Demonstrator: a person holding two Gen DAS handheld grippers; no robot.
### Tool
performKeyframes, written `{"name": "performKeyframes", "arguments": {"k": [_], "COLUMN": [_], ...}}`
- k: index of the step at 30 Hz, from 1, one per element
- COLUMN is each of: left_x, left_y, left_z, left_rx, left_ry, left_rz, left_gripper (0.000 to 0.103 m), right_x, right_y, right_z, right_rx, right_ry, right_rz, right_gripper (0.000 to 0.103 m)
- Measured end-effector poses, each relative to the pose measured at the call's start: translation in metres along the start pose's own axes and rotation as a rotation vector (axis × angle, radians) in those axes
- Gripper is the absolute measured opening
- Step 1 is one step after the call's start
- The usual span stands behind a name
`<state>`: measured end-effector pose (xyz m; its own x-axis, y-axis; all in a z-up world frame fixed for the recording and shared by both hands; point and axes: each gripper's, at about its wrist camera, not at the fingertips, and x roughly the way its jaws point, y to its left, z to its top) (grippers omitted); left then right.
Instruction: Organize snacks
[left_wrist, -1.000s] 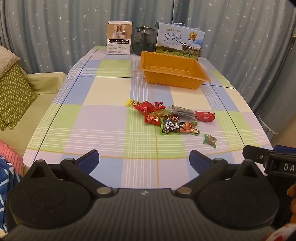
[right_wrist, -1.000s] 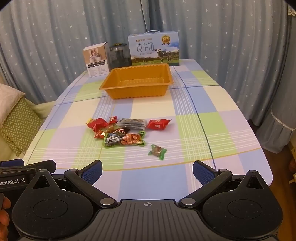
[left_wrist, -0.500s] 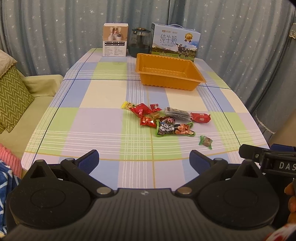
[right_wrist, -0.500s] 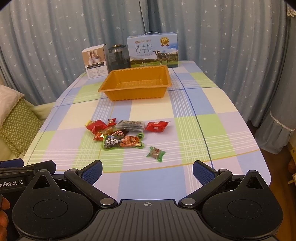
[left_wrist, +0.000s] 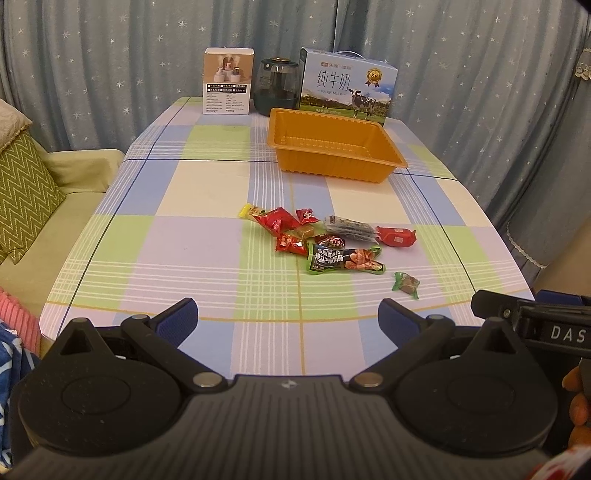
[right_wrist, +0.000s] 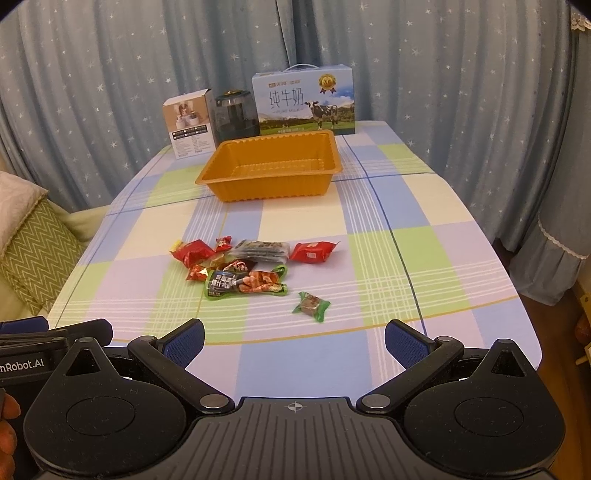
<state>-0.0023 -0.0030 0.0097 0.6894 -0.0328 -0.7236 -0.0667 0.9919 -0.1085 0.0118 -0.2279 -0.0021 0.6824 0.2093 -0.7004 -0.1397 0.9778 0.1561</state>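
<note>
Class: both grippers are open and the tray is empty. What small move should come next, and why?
Probably lower the right gripper toward the green candy: it lies apart from the pile, nearest that gripper, and nothing is in the orange tray yet.

I see my left hand-held gripper (left_wrist: 288, 317) spread wide above the tabletop (left_wrist: 166, 236), snacks (left_wrist: 328, 240) lying before the orange tray (left_wrist: 332, 162).

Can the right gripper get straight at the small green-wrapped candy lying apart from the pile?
Probably yes. The right gripper is open, and the green-wrapped candy lies just ahead of it, alone on bare tablecloth, clear of the snack pile.
</note>
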Motion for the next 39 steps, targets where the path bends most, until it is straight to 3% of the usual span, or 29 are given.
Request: {"name": "performKeyframes", "arguments": {"k": [39], "left_x": [0.0017], "left_y": [0.0], "left_z": [-0.0049], "left_rx": [0.004], "left_ry": [0.004], "left_rz": [-0.011], "left_gripper": [0.103], "right_x": [0.002], "right_y": [-0.003], "right_z": [-0.005], "right_rx": [0.013], "right_ry": [0.0], "right_rz": [-0.003], "right_gripper": [0.103]}}
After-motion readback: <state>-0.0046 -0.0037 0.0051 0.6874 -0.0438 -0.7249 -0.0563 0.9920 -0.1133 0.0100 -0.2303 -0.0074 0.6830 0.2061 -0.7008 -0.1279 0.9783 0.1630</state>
